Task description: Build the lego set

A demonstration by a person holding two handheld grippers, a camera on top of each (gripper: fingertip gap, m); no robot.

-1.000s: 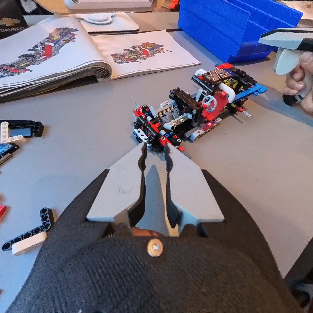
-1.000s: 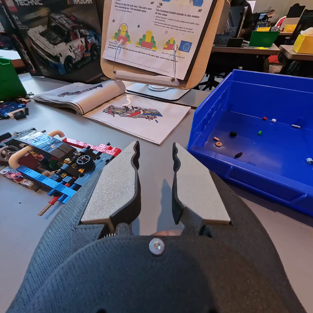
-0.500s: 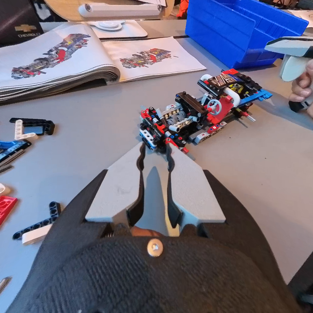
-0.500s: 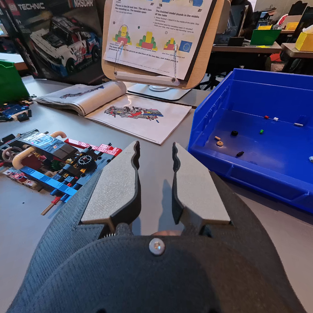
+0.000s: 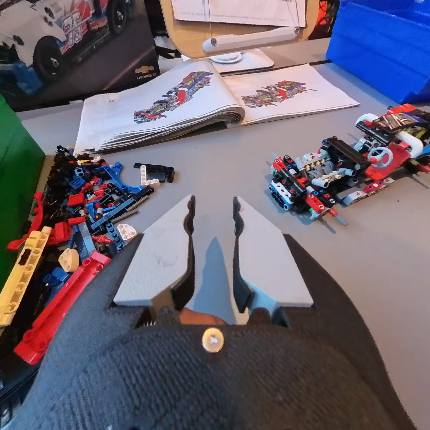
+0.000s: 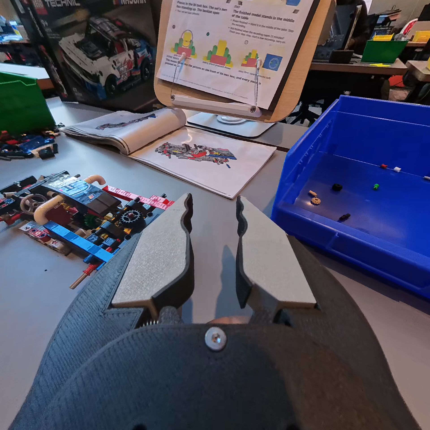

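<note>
Left hand-held gripper [image 5: 213, 204] and right hand-held gripper [image 6: 214, 204]: both agape, empty.
Left hovers between loose-parts pile [image 5: 76, 209] and car chassis [image 5: 344, 172]; right sits beside chassis.

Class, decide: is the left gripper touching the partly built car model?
Apart. The left wrist view shows bare grey table between the open left gripper and the car model, which sits off to its right.

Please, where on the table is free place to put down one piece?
Bare grey table lies between the loose parts pile and the car chassis, below the open booklet. Also bare: between chassis and blue bin. The pile side is crowded.
</note>
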